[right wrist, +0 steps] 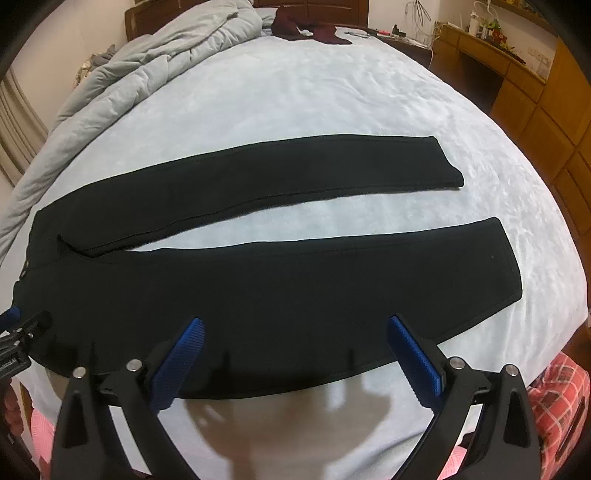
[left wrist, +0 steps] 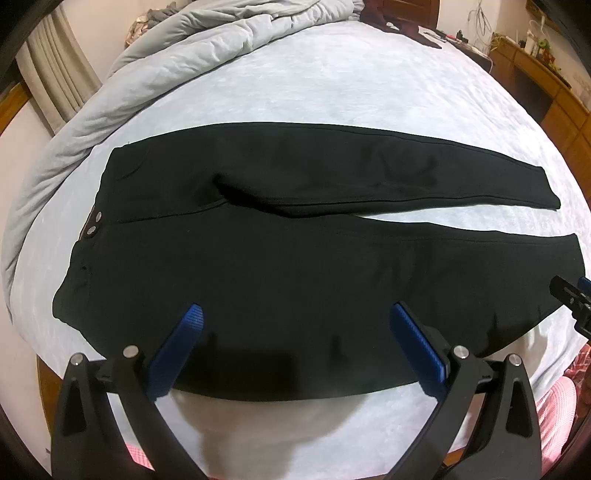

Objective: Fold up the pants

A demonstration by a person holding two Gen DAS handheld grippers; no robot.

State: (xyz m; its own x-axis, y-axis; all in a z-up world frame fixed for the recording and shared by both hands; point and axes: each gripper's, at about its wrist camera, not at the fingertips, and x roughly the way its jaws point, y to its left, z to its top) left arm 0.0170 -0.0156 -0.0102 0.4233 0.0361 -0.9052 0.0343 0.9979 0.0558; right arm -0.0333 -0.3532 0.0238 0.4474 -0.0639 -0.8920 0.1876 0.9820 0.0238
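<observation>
Black pants [left wrist: 295,240] lie flat on the pale bed sheet [left wrist: 332,92], waistband with metal snaps [left wrist: 94,223] at the left, both legs spread apart to the right. In the right wrist view the pants [right wrist: 295,288] show their two leg hems at the right. My left gripper [left wrist: 295,314] is open, blue pads above the near edge of the pants by the hip. My right gripper [right wrist: 295,325] is open above the near leg. Both are empty. Each gripper shows at the other view's edge, the right one [left wrist: 572,299] and the left one [right wrist: 18,332].
A rumpled grey duvet [left wrist: 166,66] is heaped at the far left of the bed. Dark red clothes [right wrist: 306,29] lie at the far end. Wooden drawers and a desk [right wrist: 535,92] stand along the right. The person's pink checked clothing [right wrist: 554,398] is at the near edge.
</observation>
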